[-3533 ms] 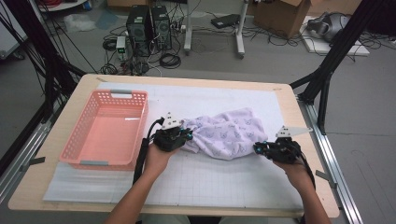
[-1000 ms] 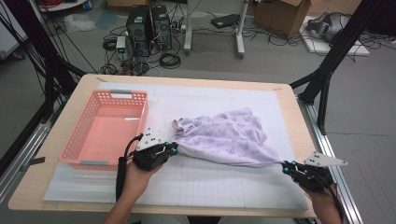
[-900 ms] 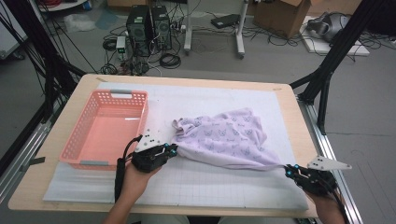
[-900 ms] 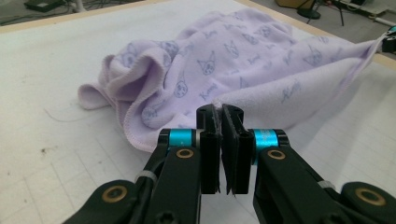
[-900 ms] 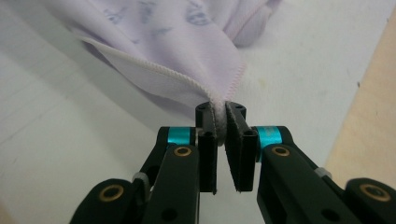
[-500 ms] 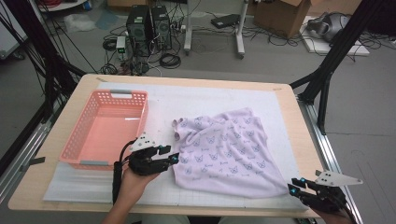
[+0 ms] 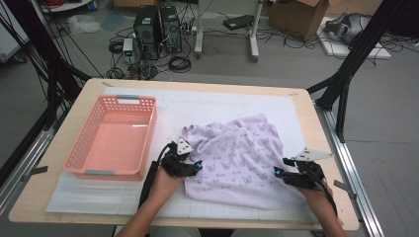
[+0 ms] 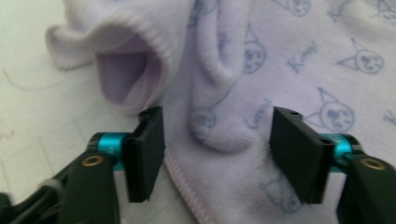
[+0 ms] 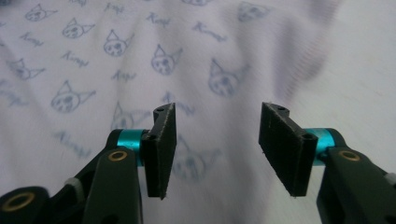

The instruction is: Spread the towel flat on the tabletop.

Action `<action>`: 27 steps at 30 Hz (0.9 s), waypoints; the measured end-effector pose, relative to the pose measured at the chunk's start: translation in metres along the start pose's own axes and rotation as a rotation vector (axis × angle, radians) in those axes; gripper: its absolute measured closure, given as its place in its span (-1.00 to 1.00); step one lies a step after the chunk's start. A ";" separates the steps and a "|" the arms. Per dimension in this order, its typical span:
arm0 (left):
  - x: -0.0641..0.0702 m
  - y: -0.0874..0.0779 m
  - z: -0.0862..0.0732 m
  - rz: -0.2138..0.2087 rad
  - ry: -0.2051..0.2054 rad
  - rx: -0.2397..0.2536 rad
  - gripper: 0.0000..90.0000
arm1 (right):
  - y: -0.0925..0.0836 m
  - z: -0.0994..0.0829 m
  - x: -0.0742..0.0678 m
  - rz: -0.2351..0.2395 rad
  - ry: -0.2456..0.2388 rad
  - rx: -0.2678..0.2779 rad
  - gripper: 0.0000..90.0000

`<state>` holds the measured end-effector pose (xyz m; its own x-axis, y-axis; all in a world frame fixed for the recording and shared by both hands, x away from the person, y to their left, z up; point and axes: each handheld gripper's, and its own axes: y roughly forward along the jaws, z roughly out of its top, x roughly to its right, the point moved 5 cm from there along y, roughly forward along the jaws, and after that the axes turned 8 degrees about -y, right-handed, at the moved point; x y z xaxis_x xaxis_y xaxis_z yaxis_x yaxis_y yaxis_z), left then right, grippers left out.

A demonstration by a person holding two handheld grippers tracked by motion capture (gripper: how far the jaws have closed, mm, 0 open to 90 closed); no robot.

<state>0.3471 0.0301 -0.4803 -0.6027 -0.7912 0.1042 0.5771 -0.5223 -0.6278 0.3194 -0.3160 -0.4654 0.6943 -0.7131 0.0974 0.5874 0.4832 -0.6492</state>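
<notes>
While the fingers (image 8: 147,149) of the left gripper (image 7: 190,168) and right gripper (image 7: 284,174) have just been opening and grip nothing, the lilac cloth (image 7: 242,158) lies spread on the desk (image 7: 321,143), right of the pink basket (image 7: 111,138)

Garment (image 7: 242,158): soft lilac knit cloth, matt, printed with small grey cat faces, ribbed at the cuff, stitched along the hem
Basket (image 7: 111,142): pink plastic, perforated walls, slightly glossy floor
Table (image 7: 326,148): pale wood, smooth, matt edge
Mat (image 7: 197,103): white sheet with a faint grid, matt
Left gripper (image 8: 217,154): matt black jaws, shiny turquoise metal collars, brass-coloured pins
Right gripper (image 9: 217,149): same matt black jaws, shiny turquoise collars
</notes>
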 end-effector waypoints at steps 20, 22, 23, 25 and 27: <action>-0.049 0.037 0.062 0.126 -0.139 0.145 0.87 | 0.068 0.044 0.020 -0.142 -0.036 0.021 0.95; -0.049 0.040 0.065 0.130 -0.137 0.186 0.87 | 0.073 0.048 0.025 -0.202 -0.034 0.026 0.95; -0.048 0.041 0.066 0.126 -0.152 0.197 0.77 | 0.077 0.051 0.030 -0.241 -0.020 0.025 0.94; -0.046 0.038 0.066 0.082 -0.200 0.196 0.43 | 0.079 0.051 0.032 -0.236 0.013 0.029 0.91; -0.041 0.032 0.066 0.055 -0.183 0.189 0.13 | 0.075 0.051 0.031 -0.215 0.035 0.035 0.76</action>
<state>0.4269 0.0250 -0.4539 -0.4678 -0.8553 0.2228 0.7091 -0.5137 -0.4830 0.4059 -0.2761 -0.4727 0.5371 -0.8186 0.2036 0.7347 0.3355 -0.5896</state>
